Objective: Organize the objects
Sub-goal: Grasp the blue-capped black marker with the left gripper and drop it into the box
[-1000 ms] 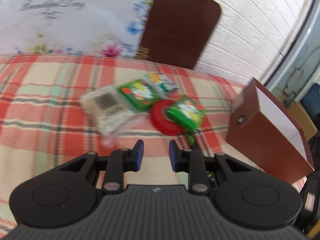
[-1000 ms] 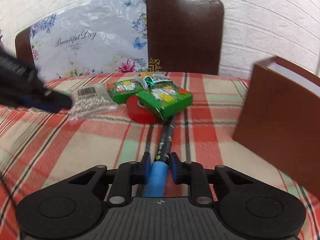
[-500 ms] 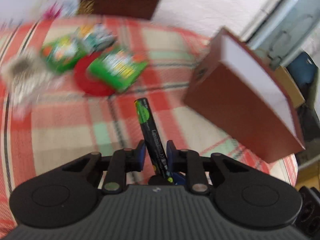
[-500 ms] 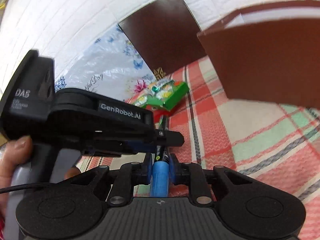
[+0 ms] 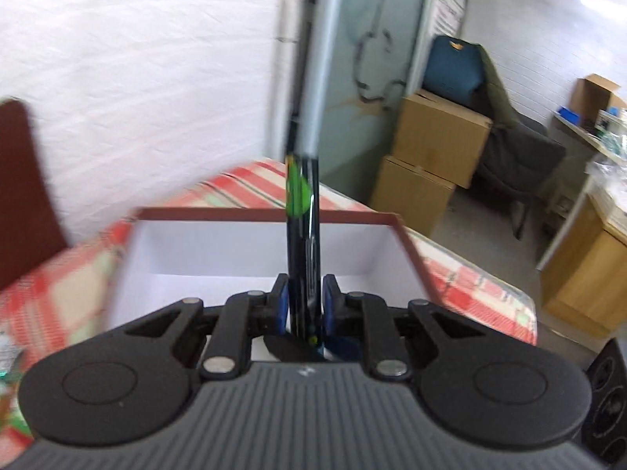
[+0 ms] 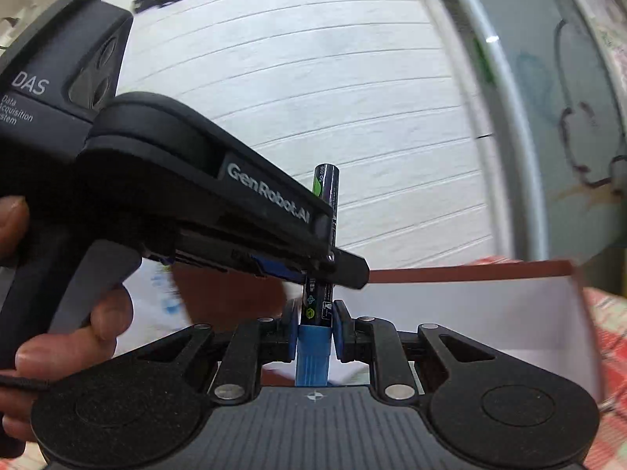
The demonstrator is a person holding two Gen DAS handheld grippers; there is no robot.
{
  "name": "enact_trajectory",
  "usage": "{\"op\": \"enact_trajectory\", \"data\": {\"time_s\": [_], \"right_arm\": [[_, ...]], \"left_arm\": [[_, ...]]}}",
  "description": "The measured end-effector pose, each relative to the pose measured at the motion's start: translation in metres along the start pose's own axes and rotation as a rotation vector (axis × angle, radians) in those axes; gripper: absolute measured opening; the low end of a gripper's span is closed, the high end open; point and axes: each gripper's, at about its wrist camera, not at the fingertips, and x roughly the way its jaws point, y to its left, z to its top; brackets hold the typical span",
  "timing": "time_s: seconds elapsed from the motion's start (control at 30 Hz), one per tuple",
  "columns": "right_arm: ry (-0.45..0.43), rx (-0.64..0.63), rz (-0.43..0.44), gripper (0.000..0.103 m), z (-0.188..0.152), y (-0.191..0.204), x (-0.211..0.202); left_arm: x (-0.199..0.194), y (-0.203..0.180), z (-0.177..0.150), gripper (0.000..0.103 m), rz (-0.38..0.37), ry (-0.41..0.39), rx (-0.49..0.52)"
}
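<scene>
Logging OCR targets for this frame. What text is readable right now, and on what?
"GenRobot.AI": side of the left gripper, seen from the right wrist.
"DAS" over "Data Acquisition System", partly cut off at the frame edge: same gripper's rear housing.
"SO-008", roughly: top end of the marker that both grippers' jaws clamp.
Marker's lower print and icons: too small.
Left wrist view: marker label too blurred to read.

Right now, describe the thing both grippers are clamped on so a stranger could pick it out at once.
Start at the open brown cardboard box with white inside walls on the red plaid tablecloth. Above its opening, the left gripper and right gripper both pinch one slim black marker pen, pointing upward. Its green label patch and blue cap end set it apart from everything nearby.
</scene>
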Motion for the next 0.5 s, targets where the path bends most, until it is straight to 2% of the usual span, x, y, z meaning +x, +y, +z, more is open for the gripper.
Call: {"op": "enact_trajectory", "data": {"time_s": [0.2, 0.33, 0.5], "right_arm": [[0.044, -0.04, -0.129, 0.017, -0.004, -0.039, 0.013], [0.101, -0.064, -0.17, 0.018, -0.008, -0.05, 0.027], [0.08, -0.072, -0.192, 0.03, -0.011, -0.051, 0.015]], "left_arm": [[0.049, -0.014, 0.003, 0.019, -0.036, 0.033, -0.029], [0.057, -0.015, 0.003, 0.023, 0.039, 0.053, -0.013], [0.039, 0.0, -0.003, 0.023, 0.117, 0.051, -0.022]]}}
